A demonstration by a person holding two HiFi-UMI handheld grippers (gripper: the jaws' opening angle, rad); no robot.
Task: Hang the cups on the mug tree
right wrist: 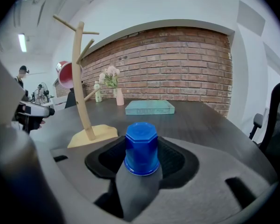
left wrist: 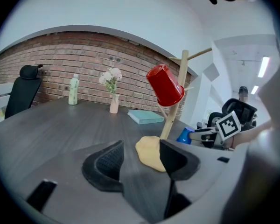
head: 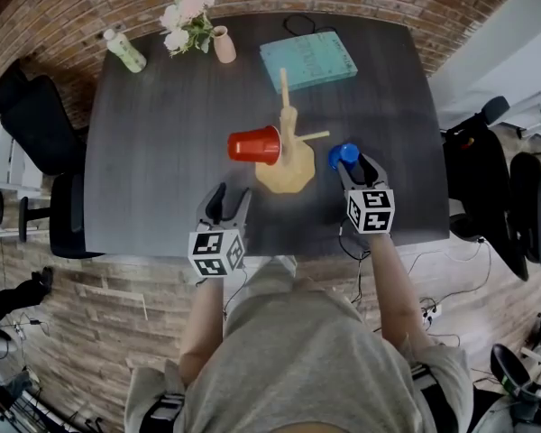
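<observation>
Tree [head: 288, 142] stands mid-desk [head: 162, 152], with a red cup [head: 254, 144] hung on its left side as the head view shows it. Blue cup [head: 343, 155] sits upside down on the desk just right of the tree's base. It is between the right gripper's [head: 354, 168] fingers [right wrist: 177, 160], which are released and not pressing it. Left gripper [head: 227, 198] is front-left of the tree, its fingers [left wrist: 107, 164] released with only desk between them.

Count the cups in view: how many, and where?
2. The red cup hangs on the mug tree, on its left in the head view. The blue cup stands upside down on the table, between the open jaws of the right gripper. None seems hidden.
</observation>
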